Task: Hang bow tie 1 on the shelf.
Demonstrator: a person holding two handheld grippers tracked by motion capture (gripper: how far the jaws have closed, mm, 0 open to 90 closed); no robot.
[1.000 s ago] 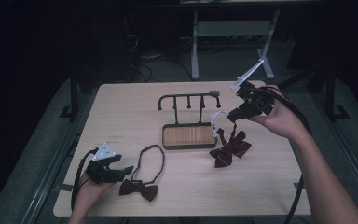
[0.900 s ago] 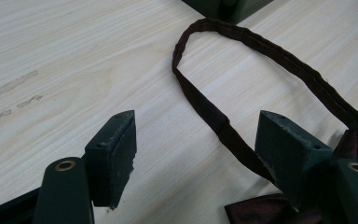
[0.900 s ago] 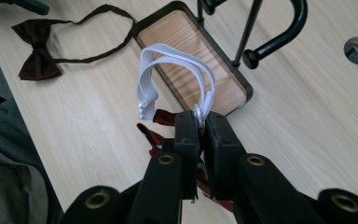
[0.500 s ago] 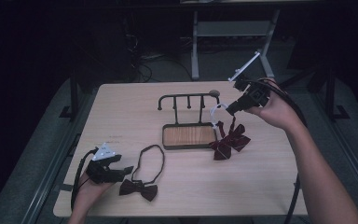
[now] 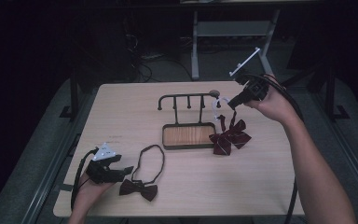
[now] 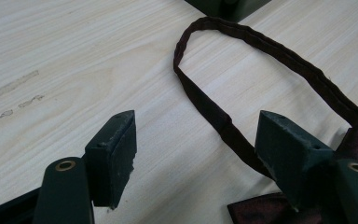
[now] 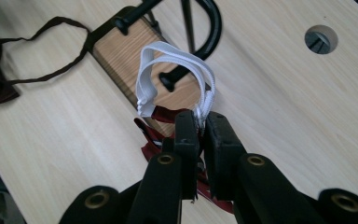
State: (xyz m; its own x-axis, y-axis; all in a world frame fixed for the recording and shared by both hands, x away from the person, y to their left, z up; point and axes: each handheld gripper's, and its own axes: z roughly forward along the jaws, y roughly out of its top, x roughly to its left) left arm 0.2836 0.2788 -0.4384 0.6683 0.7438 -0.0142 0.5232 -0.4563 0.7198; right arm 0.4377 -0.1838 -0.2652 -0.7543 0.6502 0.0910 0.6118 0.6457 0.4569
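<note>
Right gripper raised beside rack, jaws clamping white strap; left gripper low, jaws wide.

Rack mid-table; bow tie front-left.

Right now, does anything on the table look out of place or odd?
Nothing looks damaged. One dark bow tie lies flat by the open left claw, its neck strap looped loose on the table. The rack is bare; the red bow tie hangs from its white elastic, pinched in the right claw.
</note>
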